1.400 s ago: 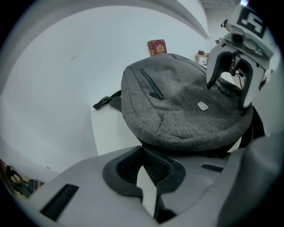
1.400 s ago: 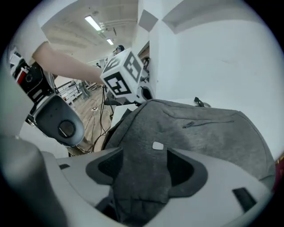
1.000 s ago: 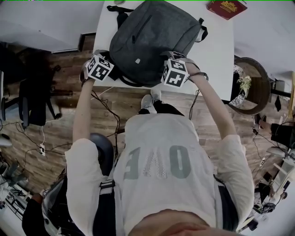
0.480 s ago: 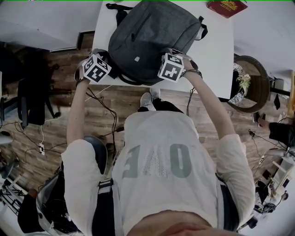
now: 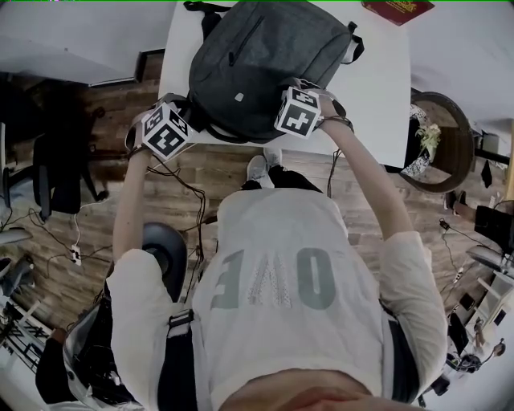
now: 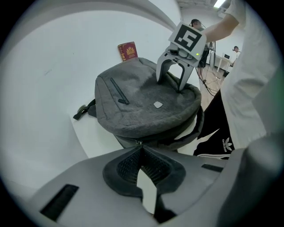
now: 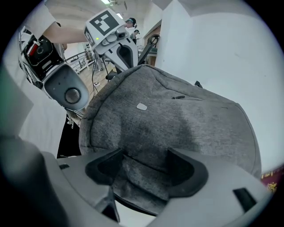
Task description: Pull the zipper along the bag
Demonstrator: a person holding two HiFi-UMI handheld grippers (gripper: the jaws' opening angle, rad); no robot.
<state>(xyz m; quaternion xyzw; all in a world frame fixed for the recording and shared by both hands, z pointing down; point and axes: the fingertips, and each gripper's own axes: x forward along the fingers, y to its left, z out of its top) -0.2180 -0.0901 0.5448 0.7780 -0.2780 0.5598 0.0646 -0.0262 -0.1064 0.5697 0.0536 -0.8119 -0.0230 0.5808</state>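
A grey backpack (image 5: 257, 56) lies flat on the white table (image 5: 377, 88). At the bag's near left edge my left gripper (image 5: 183, 120) is shut, and its tips pinch the small metal zipper pull (image 6: 139, 142) on the side seam. My right gripper (image 5: 293, 95) stands on the bag's near right top. Its jaws are wide apart and clamp a raised fold of the grey fabric (image 7: 146, 170). The left gripper view shows the right gripper (image 6: 171, 84) pointing steeply down onto the backpack (image 6: 142, 97). The right gripper view shows the left gripper (image 7: 125, 64) at the far rim of the backpack (image 7: 177, 119).
A red booklet (image 5: 397, 8) lies at the table's far right corner. A black strap (image 6: 84, 111) trails off the bag's far side. Right of the table stands a round wooden stool (image 5: 438, 144). Cables and an office chair (image 5: 60, 172) are on the wood floor at left.
My left gripper, still shut, has drawn leftward and toward me along the bag's near left edge. The right gripper has kept its place on the bag.
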